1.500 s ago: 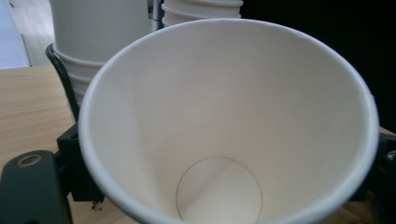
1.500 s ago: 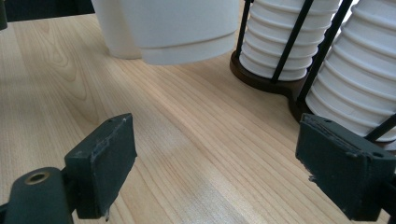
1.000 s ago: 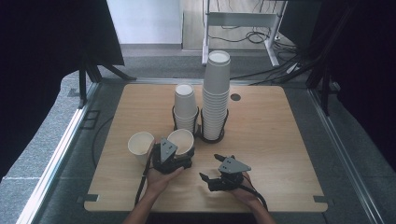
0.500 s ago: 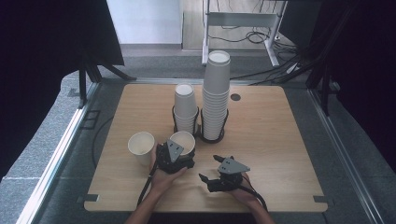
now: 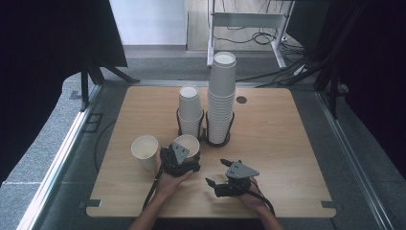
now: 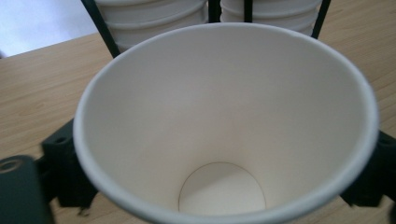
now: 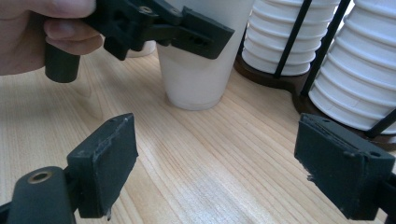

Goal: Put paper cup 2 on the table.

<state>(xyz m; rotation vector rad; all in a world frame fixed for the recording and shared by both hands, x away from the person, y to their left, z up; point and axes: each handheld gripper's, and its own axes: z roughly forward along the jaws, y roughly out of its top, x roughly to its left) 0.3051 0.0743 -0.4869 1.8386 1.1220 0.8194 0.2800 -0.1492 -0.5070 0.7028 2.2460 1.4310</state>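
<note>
A white paper cup (image 5: 189, 143) stands upright on the wooden table (image 5: 287, 143), just in front of the cup racks. My left gripper (image 5: 186, 152) reaches around it from the near side. Its jaws have just been opening, and the cup is between them. In the left gripper view the cup's mouth (image 6: 224, 116) is right in front, with a black finger (image 6: 60, 172) at each side. The right gripper view shows the cup (image 7: 196, 79) resting on the wood. My right gripper (image 5: 215, 172) lies open on the table to the cup's right, with nothing in it (image 7: 224, 172).
A second loose cup (image 5: 144, 151) stands left of the held-around one. Behind are a short cup stack (image 5: 190, 110) and a tall stack (image 5: 222, 96) in black wire racks. The table's near edge (image 5: 210, 214) is close behind both hands.
My left gripper has shifted slightly to the right at the cup, and its jaws stand wider. The cup stays on the table. The right gripper has not moved.
</note>
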